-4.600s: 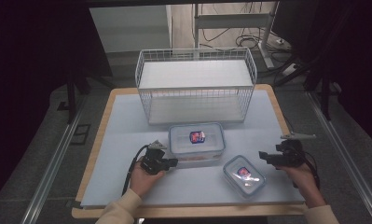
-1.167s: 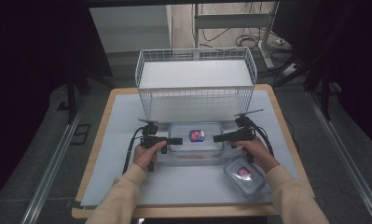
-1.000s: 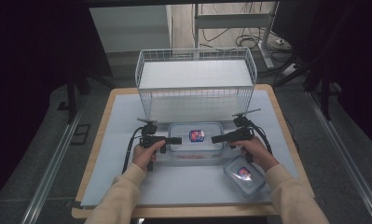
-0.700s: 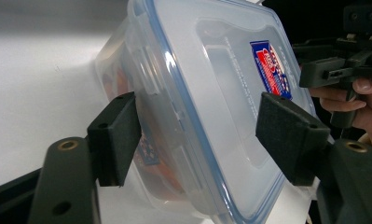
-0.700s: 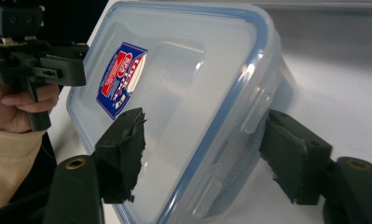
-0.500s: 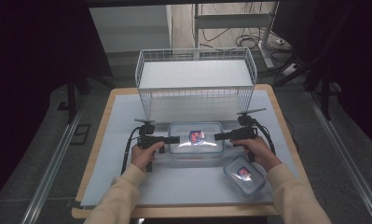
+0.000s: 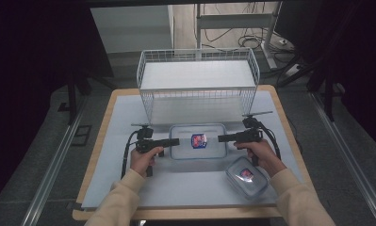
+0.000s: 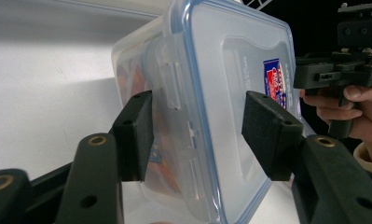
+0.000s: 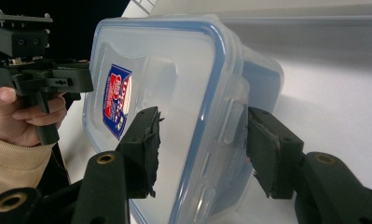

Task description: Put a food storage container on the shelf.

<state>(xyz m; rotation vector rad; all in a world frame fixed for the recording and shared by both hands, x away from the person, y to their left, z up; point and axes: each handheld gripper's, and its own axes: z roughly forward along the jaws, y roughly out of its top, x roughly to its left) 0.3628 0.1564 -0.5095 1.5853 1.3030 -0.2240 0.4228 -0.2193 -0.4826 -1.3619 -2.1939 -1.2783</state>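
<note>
A large clear container (image 7: 197, 141) with a blue-rimmed lid and a red and blue label lies on the mat in front of the wire basket. My left gripper (image 7: 176, 141) points at its left end and my right gripper (image 7: 220, 138) at its right end. In the left gripper view the jaws (image 8: 197, 135) straddle the end with the latch: one pad lies against the container's wall and the other stands just off the lid. In the right gripper view the jaws (image 9: 202, 140) straddle the other end the same way. Both pairs of jaws have just been closing on the container.
A white wire basket (image 7: 197, 82) stands at the back of the mat. A smaller clear lidded container (image 7: 247, 175) lies at the front right, just under my right wrist. The pale mat (image 7: 124, 117) covers the wooden table.
Both hands have come up from the table's front to the two ends of the large container. Over the last second they have stayed in place.
</note>
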